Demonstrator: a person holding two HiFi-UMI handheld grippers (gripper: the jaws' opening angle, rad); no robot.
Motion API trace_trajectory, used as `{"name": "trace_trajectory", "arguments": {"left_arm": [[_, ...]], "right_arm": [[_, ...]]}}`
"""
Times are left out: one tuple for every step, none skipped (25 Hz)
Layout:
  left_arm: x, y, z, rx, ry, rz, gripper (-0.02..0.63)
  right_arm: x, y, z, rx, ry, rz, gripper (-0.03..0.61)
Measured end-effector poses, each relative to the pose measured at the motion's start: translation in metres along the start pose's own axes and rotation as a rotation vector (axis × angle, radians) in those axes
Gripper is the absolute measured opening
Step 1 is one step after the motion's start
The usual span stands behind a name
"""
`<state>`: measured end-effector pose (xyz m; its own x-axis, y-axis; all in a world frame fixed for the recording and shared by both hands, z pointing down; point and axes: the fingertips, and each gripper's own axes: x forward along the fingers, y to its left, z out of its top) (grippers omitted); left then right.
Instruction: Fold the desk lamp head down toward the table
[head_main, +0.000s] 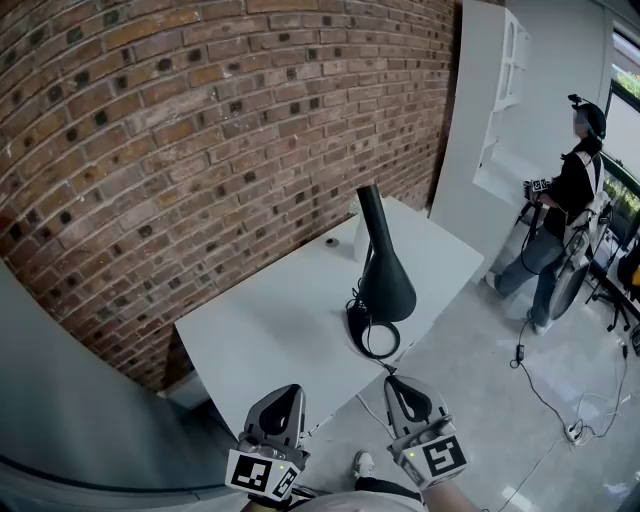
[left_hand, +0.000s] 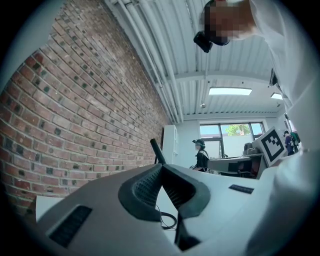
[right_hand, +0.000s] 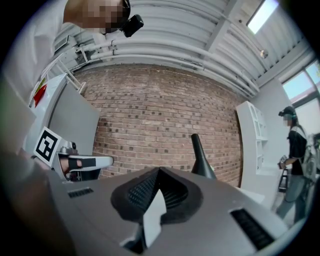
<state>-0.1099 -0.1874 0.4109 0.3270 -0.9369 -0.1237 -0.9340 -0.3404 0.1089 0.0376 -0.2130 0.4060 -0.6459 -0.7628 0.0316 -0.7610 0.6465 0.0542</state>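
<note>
Head view shows the black cone-shaped desk lamp (head_main: 383, 275) standing on the white table (head_main: 270, 330) near its front edge, long axis almost upright and narrow head (head_main: 370, 212) on top. It lies ahead of both grippers. I judge the right gripper (head_main: 392, 381) nearer than the left gripper (head_main: 288, 392); both have their jaws closed on nothing.

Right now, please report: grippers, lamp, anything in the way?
Left gripper and right gripper shut, empty. Lamp upright on table, untouched. Nothing in the way.
</note>
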Motion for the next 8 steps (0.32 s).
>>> {"name": "trace_trajectory", "arguments": {"left_arm": [[0.0,0.0,0.0,-0.002,0.001,-0.002,0.008],[-0.001,0.0,0.0,-0.004,0.001,-0.005,0.008],[-0.002,0.0,-0.001,-0.007,0.001,-0.008,0.008],[-0.003,0.001,-0.001,-0.013,0.003,-0.012,0.008],[-0.003,0.002,-0.001,-0.024,0.006,-0.017,0.008],[-0.004,0.003,-0.002,-0.037,0.011,-0.022,0.008],[-0.004,0.005,-0.003,-0.052,0.016,-0.027,0.008],[-0.005,0.007,-0.004,-0.067,0.022,-0.031,0.008]], "right_arm": [[0.0,0.001,-0.001,0.001,0.002,-0.002,0.017],[-0.001,0.002,-0.001,0.002,0.005,-0.003,0.017],[-0.001,0.003,-0.002,0.003,0.006,-0.004,0.017],[-0.001,0.005,-0.002,0.003,0.007,-0.004,0.017],[-0.001,0.007,-0.002,0.003,0.007,-0.005,0.017],[0.0,0.008,-0.001,0.002,0.007,-0.005,0.017],[0.0,0.01,-0.001,0.001,0.006,-0.005,0.017],[0.001,0.012,0.0,0.0,0.005,-0.006,0.017]]}}
